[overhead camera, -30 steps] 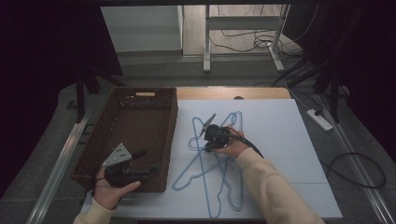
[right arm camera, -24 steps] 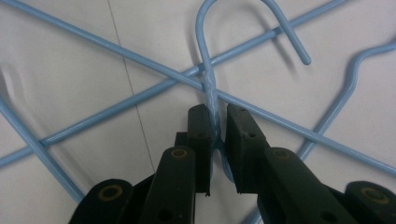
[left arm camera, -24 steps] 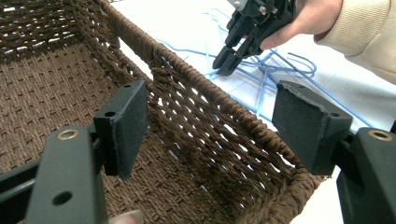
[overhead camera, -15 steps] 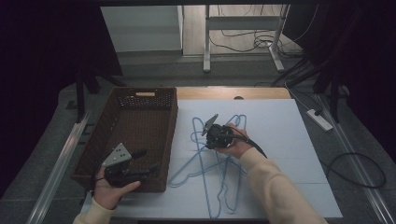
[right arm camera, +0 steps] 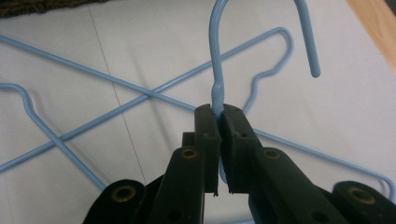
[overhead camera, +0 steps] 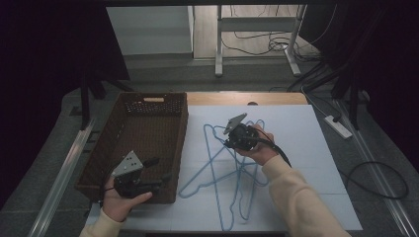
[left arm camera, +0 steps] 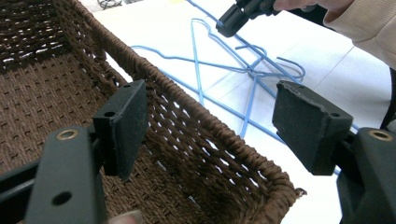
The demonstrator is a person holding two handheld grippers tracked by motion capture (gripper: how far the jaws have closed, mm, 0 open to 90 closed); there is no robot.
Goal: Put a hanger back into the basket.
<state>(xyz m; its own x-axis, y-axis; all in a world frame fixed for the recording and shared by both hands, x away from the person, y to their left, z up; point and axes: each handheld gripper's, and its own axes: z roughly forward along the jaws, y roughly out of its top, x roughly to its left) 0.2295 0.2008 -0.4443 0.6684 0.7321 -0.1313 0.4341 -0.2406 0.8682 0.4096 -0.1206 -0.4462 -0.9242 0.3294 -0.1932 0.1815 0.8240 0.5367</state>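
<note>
- White table sheet (overhead camera: 296,143) — tangled blue wire hangers (overhead camera: 232,173) lie beside the wicker basket (overhead camera: 148,133).
- Left gripper (left arm camera: 210,121) — jaws wide, over the basket's corner.
- Right gripper (right arm camera: 219,121) clamps one hanger's neck; lifting could drag the others along.

Right claw (right arm camera: 218,122) clamped on the neck of a blue wire hanger (right arm camera: 215,60), just below the hook. Jaws pressed together around the wire, black pads nearly meeting, brass-coloured rivets lower on each arm. Hook rising straight up from the grip, curving over to the right and ending in a free tip. Other blue hangers (right arm camera: 116,84) lying crossed on the white counter (right arm camera: 116,42) behind, one long wire running diagonally from upper left, another crossing it near the middle. Strip of bare wood (right arm camera: 379,28) at the upper right corner. Dark woven edge (right arm camera: 37,6) at the top left, too little of it to identify.
</note>
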